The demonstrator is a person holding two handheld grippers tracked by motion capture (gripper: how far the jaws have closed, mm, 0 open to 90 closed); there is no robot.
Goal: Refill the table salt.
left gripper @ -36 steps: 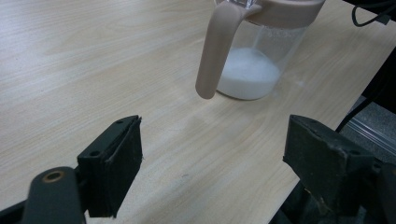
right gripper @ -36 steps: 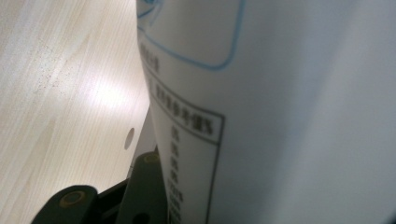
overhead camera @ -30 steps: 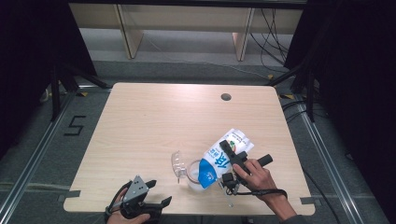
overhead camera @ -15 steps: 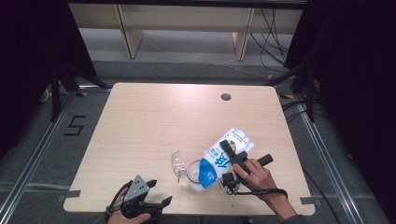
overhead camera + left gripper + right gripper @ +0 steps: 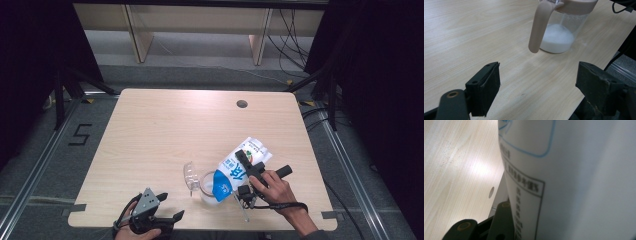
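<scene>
On the pale wood table [image 5: 165, 125] nothing's really moving since a second ago, so we're still tipping the milk carton [image 5: 239, 167] clamped in our right gripper [image 5: 248, 165] over the clear jug [image 5: 202, 182], left gripper [image 5: 167, 216] idling wide open and empty, pour probably carrying on.

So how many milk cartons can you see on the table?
1. The milk carton is tipped over the clear jug near the table's front edge, clamped in the right gripper.
</scene>
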